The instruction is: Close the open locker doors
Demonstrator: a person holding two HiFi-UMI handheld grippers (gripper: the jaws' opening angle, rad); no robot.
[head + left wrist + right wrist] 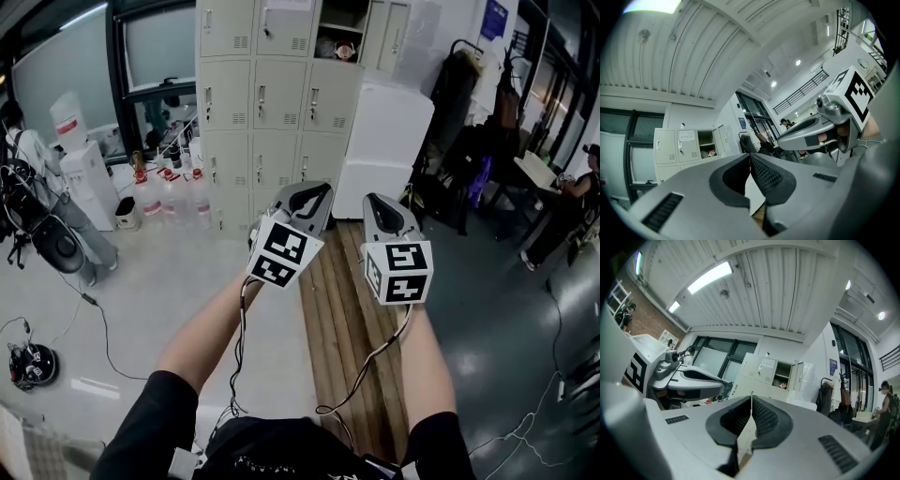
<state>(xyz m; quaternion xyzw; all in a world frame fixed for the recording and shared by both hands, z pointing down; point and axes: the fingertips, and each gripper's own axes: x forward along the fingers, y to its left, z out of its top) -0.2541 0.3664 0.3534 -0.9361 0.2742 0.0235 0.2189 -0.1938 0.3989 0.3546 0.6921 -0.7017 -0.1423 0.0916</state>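
Left claw [750, 159], right claw [751, 399] closed, empty | wood-plank strip [328, 319] underfoot | locker door [394, 36] open

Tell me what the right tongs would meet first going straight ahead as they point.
The right tongs would probably meet the locker bank, at closed doors left of the open compartment; depth is unclear.

The lockers [277, 94] at the far wall look like pale painted sheet metal, matt, and the white cabinet [384, 141] to their right is smooth. The near plank strip [347, 328] is bare wood, and the dark floor [487, 319] to its right is glossy. The left gripper [750, 157] and right gripper [751, 397] have matt grey plastic shells and dark, finely ribbed pads [768, 418].
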